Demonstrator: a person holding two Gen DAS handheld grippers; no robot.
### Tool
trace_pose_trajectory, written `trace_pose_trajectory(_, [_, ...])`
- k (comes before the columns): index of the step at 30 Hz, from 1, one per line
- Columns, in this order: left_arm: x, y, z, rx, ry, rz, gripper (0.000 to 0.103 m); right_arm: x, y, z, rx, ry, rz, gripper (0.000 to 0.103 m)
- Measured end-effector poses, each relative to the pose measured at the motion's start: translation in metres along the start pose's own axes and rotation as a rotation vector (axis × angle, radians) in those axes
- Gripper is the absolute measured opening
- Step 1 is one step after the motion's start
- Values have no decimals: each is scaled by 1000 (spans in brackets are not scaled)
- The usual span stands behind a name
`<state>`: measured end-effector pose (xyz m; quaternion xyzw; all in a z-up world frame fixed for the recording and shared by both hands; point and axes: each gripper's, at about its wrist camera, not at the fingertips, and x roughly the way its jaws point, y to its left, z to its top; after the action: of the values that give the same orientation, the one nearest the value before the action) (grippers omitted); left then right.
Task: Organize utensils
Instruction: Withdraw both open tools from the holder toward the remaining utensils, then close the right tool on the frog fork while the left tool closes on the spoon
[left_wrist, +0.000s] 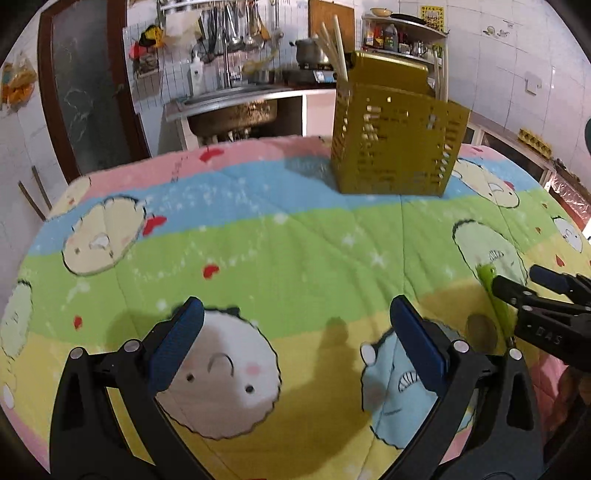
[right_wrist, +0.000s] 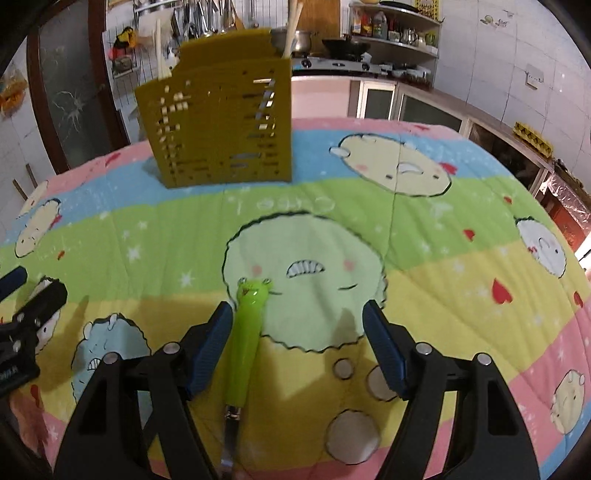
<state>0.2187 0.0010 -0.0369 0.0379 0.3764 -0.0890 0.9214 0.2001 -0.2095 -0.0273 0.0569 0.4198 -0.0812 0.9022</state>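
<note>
Green-handled utensil (right_wrist: 244, 345) between right gripper (right_wrist: 299, 354) fingers, handle toward holder (right_wrist: 218, 122).

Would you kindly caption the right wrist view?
Right gripper, open, straddles a green-handled utensil before the yellow holder.

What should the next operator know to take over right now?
Left gripper: jaws wide open, empty, over bare cloth.
Right gripper: jaws open, straddling the green utensil; its handle lies beside the left pad, not gripped as far as I can tell.
Utensil lies flat on the quilt, frog-face end pointing toward the holder.
Holder stands upright at the far side, chopsticks already in it.
Done: chopsticks in.
Left: close on the utensil, lift, drop it into the holder.
</note>
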Motion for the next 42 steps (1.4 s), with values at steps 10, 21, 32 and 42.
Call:
trace_pose_trajectory(10, [-4, -14, -9, -11, 22, -50, 98, 11, 3, 4, -2, 45, 55, 19])
trace_pose_trajectory(21, [-4, -77, -18, 57, 81, -152, 97, 4, -56, -2, 22, 57, 55, 19])
trace_pose_trajectory(32, [17, -112, -25, 136, 155, -125, 82, 3, -64, -9, 23, 25, 29, 18])
trace_pose_trajectory(42, [27, -104, -14, 70, 156, -103, 59, 2, -65, -13, 21, 3, 26, 19])
